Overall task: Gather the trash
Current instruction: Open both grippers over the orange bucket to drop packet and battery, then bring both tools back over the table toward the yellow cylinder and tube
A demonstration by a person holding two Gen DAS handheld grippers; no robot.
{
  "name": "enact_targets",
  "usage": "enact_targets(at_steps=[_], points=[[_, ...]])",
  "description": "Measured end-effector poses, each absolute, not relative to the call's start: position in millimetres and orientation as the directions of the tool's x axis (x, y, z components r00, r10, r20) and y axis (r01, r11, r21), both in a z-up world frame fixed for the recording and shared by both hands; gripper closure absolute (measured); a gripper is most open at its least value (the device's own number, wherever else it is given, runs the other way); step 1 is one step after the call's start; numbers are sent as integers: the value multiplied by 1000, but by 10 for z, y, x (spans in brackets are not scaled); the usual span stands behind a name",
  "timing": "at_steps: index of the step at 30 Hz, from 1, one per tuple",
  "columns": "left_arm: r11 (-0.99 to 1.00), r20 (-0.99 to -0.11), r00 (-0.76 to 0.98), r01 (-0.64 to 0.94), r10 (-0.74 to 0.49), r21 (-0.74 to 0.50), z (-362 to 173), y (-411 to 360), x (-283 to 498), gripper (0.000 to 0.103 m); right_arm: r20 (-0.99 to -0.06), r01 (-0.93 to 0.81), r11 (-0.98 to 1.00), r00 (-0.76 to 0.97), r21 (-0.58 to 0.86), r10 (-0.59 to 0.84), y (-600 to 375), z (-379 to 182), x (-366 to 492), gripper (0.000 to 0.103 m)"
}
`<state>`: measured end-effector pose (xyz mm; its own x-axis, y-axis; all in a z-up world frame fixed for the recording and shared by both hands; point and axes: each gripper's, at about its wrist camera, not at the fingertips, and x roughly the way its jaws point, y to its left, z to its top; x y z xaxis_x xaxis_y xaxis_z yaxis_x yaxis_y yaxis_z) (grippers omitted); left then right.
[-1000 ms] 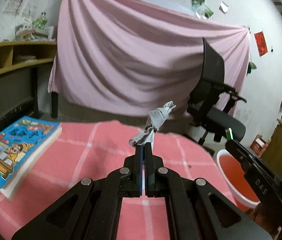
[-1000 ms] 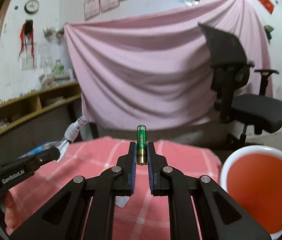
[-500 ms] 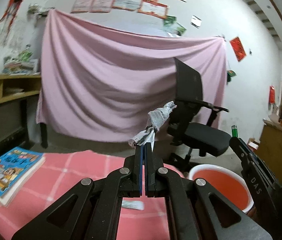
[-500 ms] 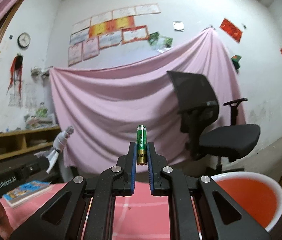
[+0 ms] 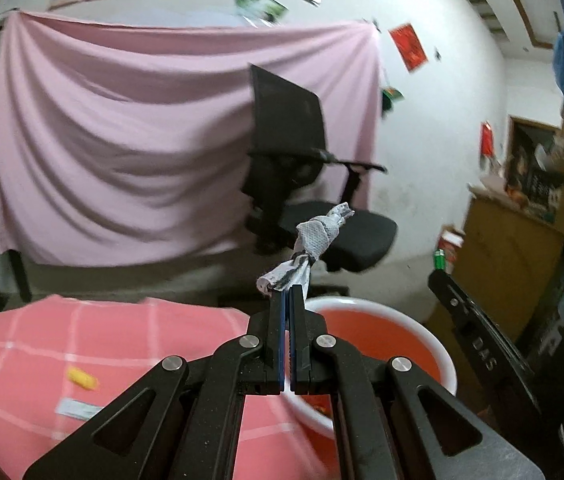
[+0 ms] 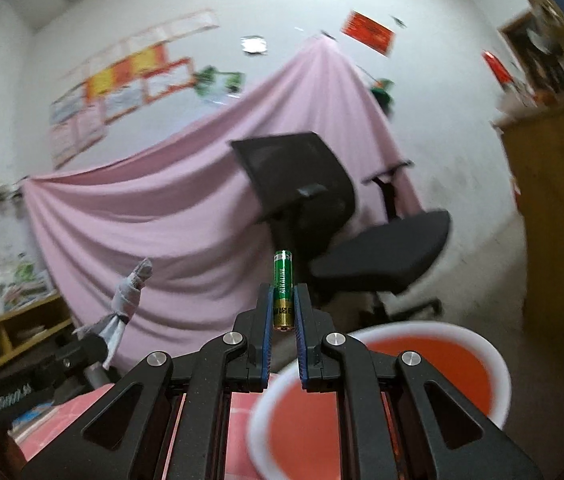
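1. The red bin (image 5: 382, 344) stood just past the worktop (image 5: 61, 344) edge, its white rim below both tools, with open floor and a chair (image 5: 302, 184) well behind.
2. The left tool (image 5: 286, 294) was clamped on a twisted tissue (image 5: 314, 240) near the bin's rim; let go too soon, the light tissue would likely drift onto the worktop.
3. The right tool (image 6: 283, 294) gripped a battery (image 6: 283, 280) upright above the bin; it might bounce off the rim and roll away.
4. A yellow scrap (image 5: 81, 378) and a paper slip (image 5: 77, 408) lay uncollected on the worktop.
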<state>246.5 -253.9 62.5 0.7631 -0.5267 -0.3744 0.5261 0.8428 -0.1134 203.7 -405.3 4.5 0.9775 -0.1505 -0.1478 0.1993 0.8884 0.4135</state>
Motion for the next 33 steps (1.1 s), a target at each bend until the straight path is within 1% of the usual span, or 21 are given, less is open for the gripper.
enact_targets(at_steps=[3,9,15,18,20,22,25,31,33], points=[[827,-420,729,552,-540,-106,517,-2825,2524,103,-215,252,868,961,429,-172,-4244,-37,2080,95],[822,-536,658,556,-529,-128,278,-3225,2733,103,-342,300,827,929,476,-140,-4492,-273,2172,93],[810,-608,578,550,-544,-202,118,-3213,2876,103,-415,308,805,906,506,-85,-4563,-419,2250,93],[816,-637,559,541,-531,-206,102,-3221,2936,102,-433,309,799,899,516,-68,-4571,-460,2257,93],[820,-646,556,536,-523,-203,99,-3220,2950,100,-435,308,795,898,522,-63,-4575,-465,2242,93],[822,-648,556,531,-520,-205,100,-3209,2956,92,-433,307,795,899,524,-62,-4576,-459,2236,93],[827,-637,568,521,-521,-212,110,-3153,2940,83,-434,307,798,899,519,-63,-4557,-446,2236,93],[871,-590,654,446,-473,-204,241,-2853,2889,83,-415,280,816,908,505,-55,-4438,-364,2249,92],[884,-574,680,419,-456,-206,304,-2725,2880,83,-400,263,825,915,500,-49,-4369,-320,2253,87]])
